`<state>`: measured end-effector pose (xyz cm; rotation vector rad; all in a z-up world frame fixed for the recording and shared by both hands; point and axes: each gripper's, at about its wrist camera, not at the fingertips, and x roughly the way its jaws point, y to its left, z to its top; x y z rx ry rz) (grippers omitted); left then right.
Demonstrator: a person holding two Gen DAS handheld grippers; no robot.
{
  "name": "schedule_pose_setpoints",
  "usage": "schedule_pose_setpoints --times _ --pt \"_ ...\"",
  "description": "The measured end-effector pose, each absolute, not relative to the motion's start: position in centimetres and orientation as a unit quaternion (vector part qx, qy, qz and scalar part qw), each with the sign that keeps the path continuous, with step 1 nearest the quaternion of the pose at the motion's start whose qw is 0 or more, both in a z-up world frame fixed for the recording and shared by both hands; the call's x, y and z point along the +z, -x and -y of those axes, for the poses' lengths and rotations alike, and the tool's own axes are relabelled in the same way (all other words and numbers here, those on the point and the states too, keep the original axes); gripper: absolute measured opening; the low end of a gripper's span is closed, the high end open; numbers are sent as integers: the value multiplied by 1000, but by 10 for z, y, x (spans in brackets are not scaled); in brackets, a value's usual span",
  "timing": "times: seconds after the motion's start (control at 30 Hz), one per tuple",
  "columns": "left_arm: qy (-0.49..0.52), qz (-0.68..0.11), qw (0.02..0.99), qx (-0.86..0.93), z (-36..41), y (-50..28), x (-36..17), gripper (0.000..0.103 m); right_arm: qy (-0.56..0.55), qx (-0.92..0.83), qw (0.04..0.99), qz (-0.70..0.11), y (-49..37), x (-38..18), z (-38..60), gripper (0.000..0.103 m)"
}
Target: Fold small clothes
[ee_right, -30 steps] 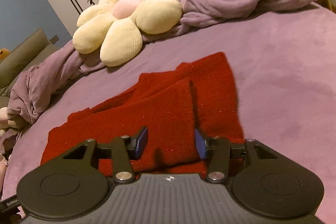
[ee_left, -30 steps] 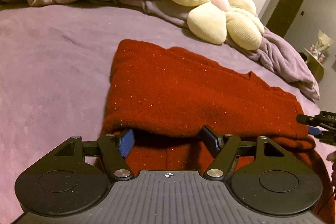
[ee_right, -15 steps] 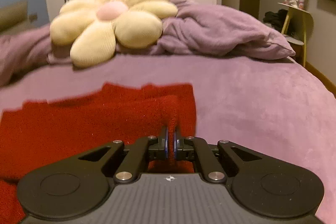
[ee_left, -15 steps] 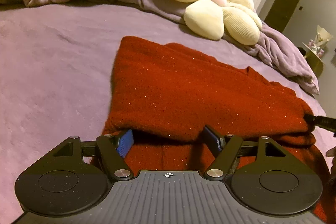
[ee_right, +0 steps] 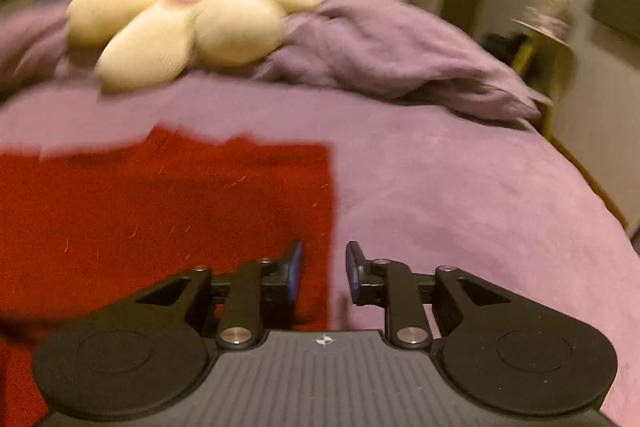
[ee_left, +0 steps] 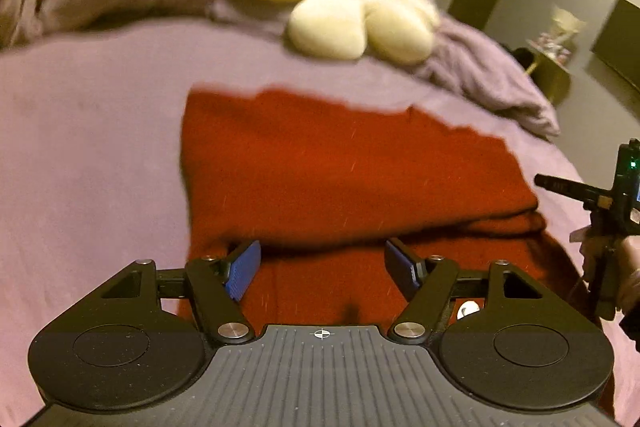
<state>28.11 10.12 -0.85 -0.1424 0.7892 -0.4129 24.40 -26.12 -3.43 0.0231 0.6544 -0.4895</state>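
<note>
The red fuzzy knit garment [ee_left: 340, 171] lies flat on the purple bed cover [ee_left: 88, 147], partly folded: an upper layer is doubled over a lower one, its folded edge running across near the front of the bed.

Left to right:

1. Left gripper [ee_left: 322, 269]: the fingers stand wide apart above the lower layer, just short of the folded edge. Nothing is pinched. Judged from this, a new grasp should take both layers at the left end of the fold, not the top layer alone.

2. Right gripper [ee_right: 323, 273]: the fingers have just been opening and now stand slightly apart over the right edge of the garment, where red cloth meets bed cover. No cloth is between them. Clear the edge before travelling, so the released layer is not dragged.

3. Square the right edge against the layer beneath before the next fold; the fuzzy knit probably clings and shifts.

The cream flower-shaped plush cushion [ee_right: 188, 15] lies at the far side of the bed, well apart from the garment.
</note>
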Motion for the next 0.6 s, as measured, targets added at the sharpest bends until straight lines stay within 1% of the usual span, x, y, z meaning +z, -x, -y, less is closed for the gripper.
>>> schedule_pose_setpoints --times 0.03,0.1,0.17,0.23,0.3,0.37,0.47,0.53,0.6 --pt "63 -370 905 -200 -97 -284 -3 76 -14 -236 923 -304 -242 -29 258 21" --pt "49 -357 913 -192 -84 -297 -2 75 -39 -176 938 -297 -246 -20 247 22" --pt "41 -361 916 -172 -67 -317 -11 70 -25 -101 946 -307 -258 -23 225 21" --pt "36 -377 911 -161 -49 -339 -24 66 -5 -61 944 -324 -271 -34 207 20" --pt "23 -389 908 -155 -34 -357 -39 66 10 -70 930 -360 -287 -54 205 19" --pt "-2 -393 908 -143 -24 -370 -52 66 28 -81 925 -371 -292 -68 212 16" --pt "-5 -398 908 -131 -17 -392 -67 71 69 -92 924 -365 -300 -75 215 11" --pt "-5 -396 910 -120 -13 -404 -72 76 90 -102 923 -361 -309 -78 217 10" --pt "-31 -384 916 -115 -8 -409 -76 83 104 -107 922 -358 -315 -80 214 11"
